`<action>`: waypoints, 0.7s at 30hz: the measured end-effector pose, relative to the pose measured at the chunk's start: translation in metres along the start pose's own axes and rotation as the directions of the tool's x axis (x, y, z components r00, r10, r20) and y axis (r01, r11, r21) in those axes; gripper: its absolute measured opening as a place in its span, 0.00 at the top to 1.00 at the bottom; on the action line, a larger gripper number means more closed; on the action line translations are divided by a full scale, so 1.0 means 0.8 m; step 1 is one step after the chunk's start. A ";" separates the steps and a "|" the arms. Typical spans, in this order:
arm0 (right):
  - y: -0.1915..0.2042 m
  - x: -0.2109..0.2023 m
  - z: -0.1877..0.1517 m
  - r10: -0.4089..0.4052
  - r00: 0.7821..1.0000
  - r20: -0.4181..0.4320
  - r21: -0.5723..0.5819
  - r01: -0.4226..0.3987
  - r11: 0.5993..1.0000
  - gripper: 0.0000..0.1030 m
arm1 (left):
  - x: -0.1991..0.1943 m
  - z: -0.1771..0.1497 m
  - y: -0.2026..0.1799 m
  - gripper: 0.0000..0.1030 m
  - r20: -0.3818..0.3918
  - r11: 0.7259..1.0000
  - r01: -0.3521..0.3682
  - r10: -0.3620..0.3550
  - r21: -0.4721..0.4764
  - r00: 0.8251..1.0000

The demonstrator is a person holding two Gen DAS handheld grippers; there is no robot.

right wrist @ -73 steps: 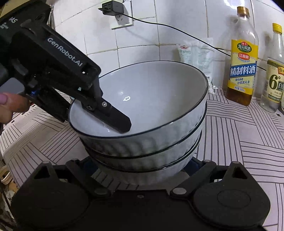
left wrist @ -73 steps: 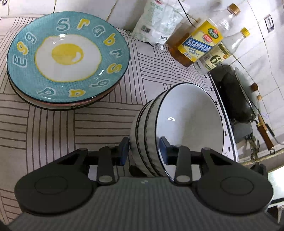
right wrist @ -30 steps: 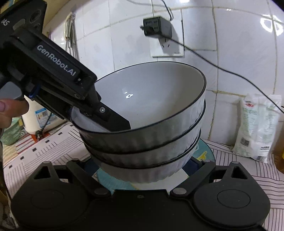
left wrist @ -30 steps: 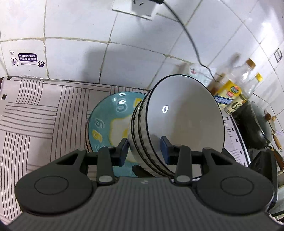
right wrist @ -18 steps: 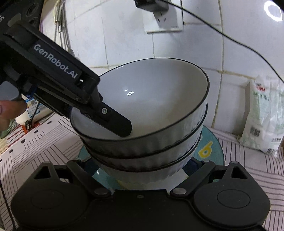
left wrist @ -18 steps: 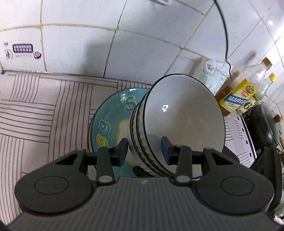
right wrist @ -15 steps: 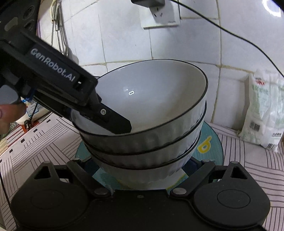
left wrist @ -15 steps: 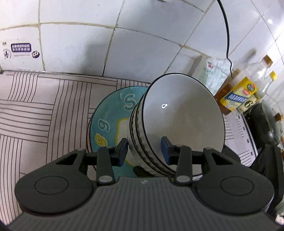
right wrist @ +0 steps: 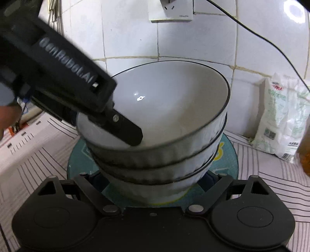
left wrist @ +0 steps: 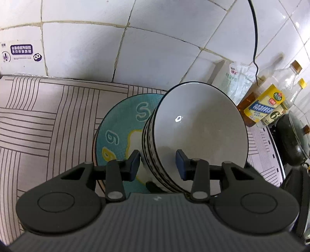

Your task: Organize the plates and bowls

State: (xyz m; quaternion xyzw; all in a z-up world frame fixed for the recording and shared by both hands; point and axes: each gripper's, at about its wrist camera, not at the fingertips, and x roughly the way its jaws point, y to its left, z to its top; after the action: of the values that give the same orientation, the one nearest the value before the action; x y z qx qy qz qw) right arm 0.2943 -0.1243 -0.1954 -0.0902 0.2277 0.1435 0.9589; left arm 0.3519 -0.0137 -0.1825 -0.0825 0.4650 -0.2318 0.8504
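Observation:
A stack of three white bowls with black rims is low over the teal egg plate, which lies on top of a plate pile. I cannot tell whether the lowest bowl touches the plate. My left gripper is shut on the stack's near wall, one pad outside and one inside; its inner finger shows in the right wrist view. My right gripper clasps the lowest bowl from both sides, its fingertips hidden behind the bowl.
The striped mat covers the counter up to the tiled wall. A white bag, two bottles and a dark wok stand to the right. A wall socket with a black cable hangs above. A hand shows at the left edge.
Both grippers have carried the bowl stack from the right of the counter to the plate pile and lowered it over the teal plate. Both grips look unchanged.

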 end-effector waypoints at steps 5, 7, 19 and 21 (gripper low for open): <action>0.005 -0.009 -0.001 -0.035 0.999 -0.011 -0.006 0.035 0.999 0.09 | -0.001 -0.003 -0.002 0.63 0.019 1.000 0.000 0.000 -0.022 1.000; 0.007 -0.024 -0.003 -0.042 0.999 -0.001 0.018 0.042 0.999 0.09 | -0.009 -0.008 -0.009 0.61 0.036 1.000 -0.026 0.025 0.014 0.999; 0.014 -0.126 -0.021 -0.084 0.996 0.012 0.155 0.081 0.985 0.08 | -0.112 -0.034 -0.045 0.43 0.220 0.989 -0.109 0.085 0.102 0.972; 0.016 -0.143 -0.028 -0.104 0.995 0.010 0.167 0.101 0.981 0.08 | -0.129 -0.043 -0.046 0.42 0.233 0.989 -0.114 0.090 0.090 0.968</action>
State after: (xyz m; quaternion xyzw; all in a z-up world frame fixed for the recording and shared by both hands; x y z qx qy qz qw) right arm 0.1830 -0.1445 -0.1637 -0.0202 0.2249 0.0754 0.9712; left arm 0.2638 0.0051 -0.1105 -0.0407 0.3555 -0.2002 0.9121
